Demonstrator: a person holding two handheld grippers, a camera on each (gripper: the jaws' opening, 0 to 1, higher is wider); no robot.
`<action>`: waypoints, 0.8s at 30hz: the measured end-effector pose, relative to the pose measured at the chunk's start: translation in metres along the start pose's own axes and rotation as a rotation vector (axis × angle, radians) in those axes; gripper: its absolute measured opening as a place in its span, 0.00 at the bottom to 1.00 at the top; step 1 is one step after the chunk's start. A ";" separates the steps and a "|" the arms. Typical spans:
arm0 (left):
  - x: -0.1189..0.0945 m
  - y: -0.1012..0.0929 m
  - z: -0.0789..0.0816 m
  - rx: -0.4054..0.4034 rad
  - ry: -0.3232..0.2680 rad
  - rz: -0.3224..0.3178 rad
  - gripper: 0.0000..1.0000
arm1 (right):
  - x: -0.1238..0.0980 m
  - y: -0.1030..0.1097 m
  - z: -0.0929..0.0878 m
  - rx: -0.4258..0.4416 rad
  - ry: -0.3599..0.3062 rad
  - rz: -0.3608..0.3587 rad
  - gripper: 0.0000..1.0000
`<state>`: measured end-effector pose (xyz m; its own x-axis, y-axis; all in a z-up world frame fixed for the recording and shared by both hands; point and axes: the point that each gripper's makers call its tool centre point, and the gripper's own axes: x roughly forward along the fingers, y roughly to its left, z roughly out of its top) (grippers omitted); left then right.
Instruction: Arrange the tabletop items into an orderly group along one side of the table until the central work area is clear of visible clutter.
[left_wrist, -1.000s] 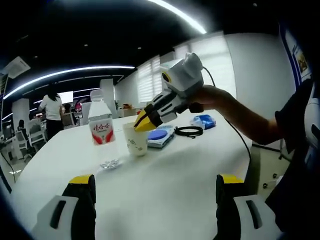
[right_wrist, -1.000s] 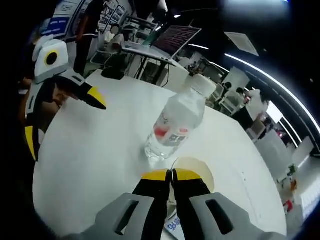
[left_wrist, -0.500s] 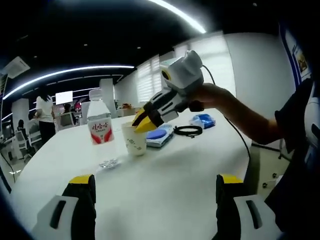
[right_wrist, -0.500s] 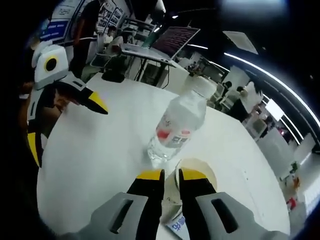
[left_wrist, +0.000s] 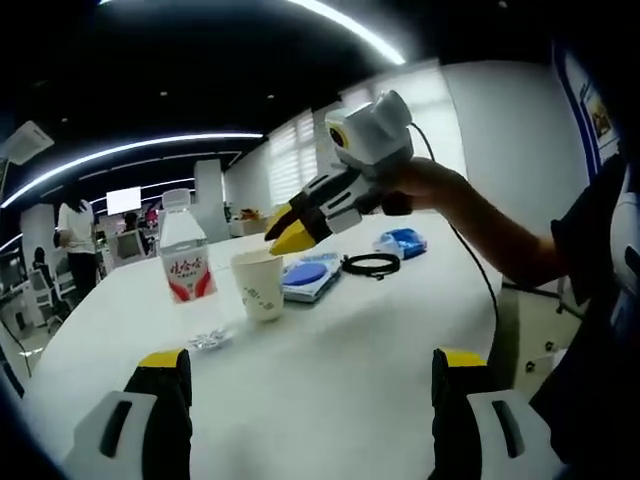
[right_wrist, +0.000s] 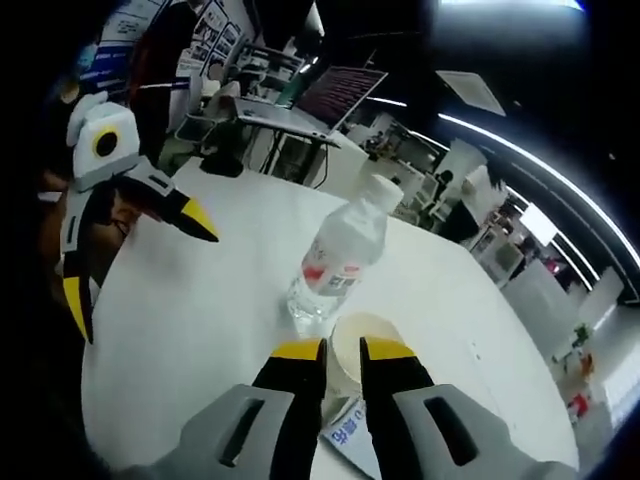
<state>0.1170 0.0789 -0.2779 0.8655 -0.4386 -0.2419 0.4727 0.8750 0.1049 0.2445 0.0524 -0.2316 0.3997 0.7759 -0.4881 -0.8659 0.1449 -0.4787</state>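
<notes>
A white paper cup (left_wrist: 260, 286) stands on the white table (left_wrist: 340, 360), with a clear water bottle (left_wrist: 182, 262) with a red label just to its left. My right gripper (left_wrist: 290, 232) hovers above and to the right of the cup, not touching it. In the right gripper view its yellow-tipped jaws (right_wrist: 342, 352) stand a little apart, with the cup (right_wrist: 362, 342) below them and the bottle (right_wrist: 335, 260) beyond. My left gripper (left_wrist: 312, 365) is wide open over bare table near the front edge; it also appears at the left (right_wrist: 135, 262).
Behind the cup lie a blue-topped flat box (left_wrist: 308, 276), a coiled black cable (left_wrist: 372, 264) and a blue packet (left_wrist: 403, 242). A white pack with blue print (right_wrist: 345, 435) lies under my right jaws. A crumpled bit of clear wrap (left_wrist: 208, 340) lies by the bottle. People stand in the office behind.
My right gripper, shut on the cup's rim a second ago, has opened and lifted off it. The cup stays standing beside the bottle. The left gripper's jaws are unchanged.
</notes>
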 end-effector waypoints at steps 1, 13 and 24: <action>0.002 -0.002 0.001 0.003 0.001 -0.006 1.00 | -0.002 -0.001 -0.001 0.000 0.002 -0.003 0.10; 0.012 -0.011 0.006 0.019 0.005 -0.029 1.00 | -0.015 -0.009 -0.012 0.014 0.003 -0.024 0.10; 0.018 -0.017 0.008 0.020 0.000 -0.045 1.00 | -0.027 -0.015 -0.026 0.038 0.014 -0.050 0.10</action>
<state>0.1259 0.0547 -0.2759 0.8430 -0.4778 -0.2470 0.5147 0.8499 0.1127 0.2548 0.0130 -0.2303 0.4464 0.7585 -0.4747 -0.8556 0.2065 -0.4747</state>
